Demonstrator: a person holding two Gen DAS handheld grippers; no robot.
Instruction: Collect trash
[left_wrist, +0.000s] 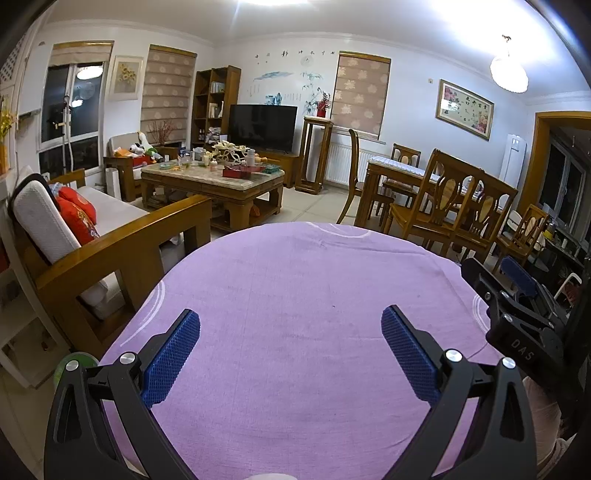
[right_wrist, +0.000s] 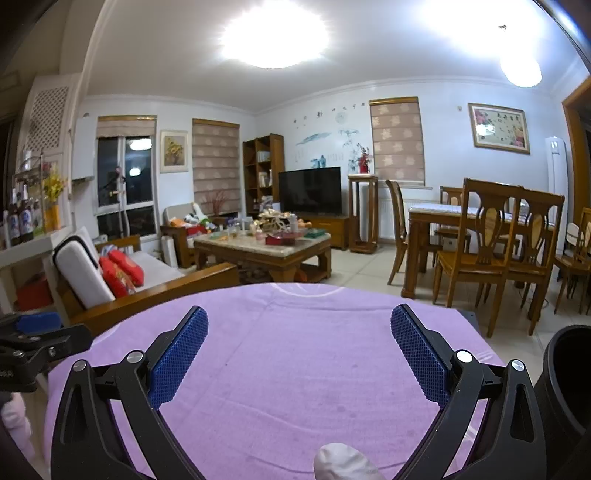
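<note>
Both grippers hover over a round table with a purple cloth (left_wrist: 295, 295), which also shows in the right wrist view (right_wrist: 295, 369). My left gripper (left_wrist: 290, 326) is open and empty, its blue pads wide apart. My right gripper (right_wrist: 299, 323) is open and empty too. A crumpled white piece of paper (right_wrist: 341, 461) lies on the cloth at the near edge, just below the right gripper. A black bin (right_wrist: 569, 384) stands to the right of the table. The right gripper shows at the right edge of the left wrist view (left_wrist: 517, 295).
A wooden sofa with red cushions (left_wrist: 92, 236) stands left of the table. A cluttered coffee table (left_wrist: 214, 177) and a TV (left_wrist: 262, 125) are farther back. A dining table with wooden chairs (left_wrist: 443, 199) stands to the right. A green object (left_wrist: 75, 363) lies on the floor at left.
</note>
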